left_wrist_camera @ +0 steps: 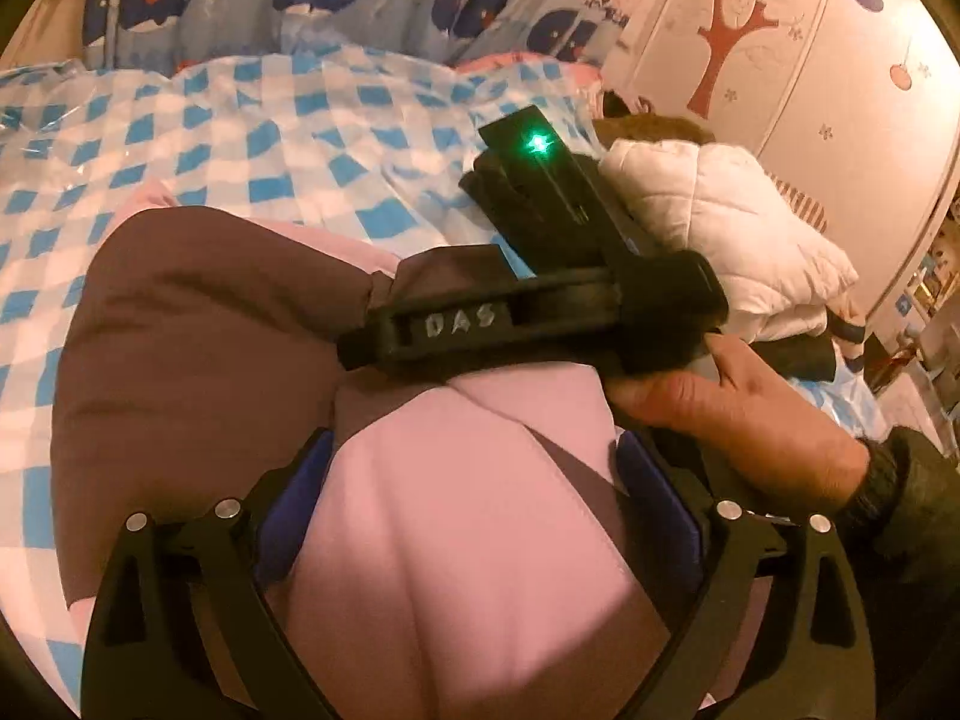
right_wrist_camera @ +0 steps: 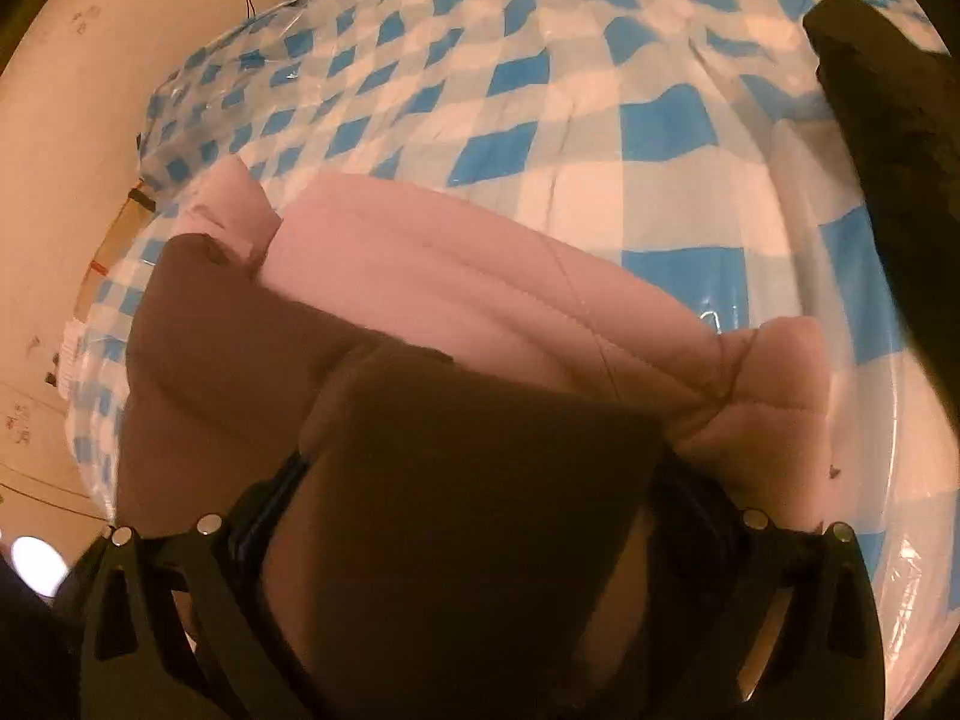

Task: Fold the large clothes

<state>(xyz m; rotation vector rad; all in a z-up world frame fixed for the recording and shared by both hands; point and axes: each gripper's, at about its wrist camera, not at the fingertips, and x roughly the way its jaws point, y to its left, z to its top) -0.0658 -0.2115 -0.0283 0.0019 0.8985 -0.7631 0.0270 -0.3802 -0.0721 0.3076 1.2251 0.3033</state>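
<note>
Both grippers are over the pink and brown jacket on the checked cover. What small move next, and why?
Probably lower the left gripper and close on the pink and brown jacket: its jaws stand wide with the fabric bulging between them, unclamped. The right gripper already straddles the brown fold.

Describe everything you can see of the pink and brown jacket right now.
The pink and brown jacket is padded and stitched, pale pink with brown panels. It lies bunched and partly folded on the blue checked sheet. The left gripper straddles a pink fold, jaws wide. The right gripper straddles a brown fold; its grip is unclear.
</note>
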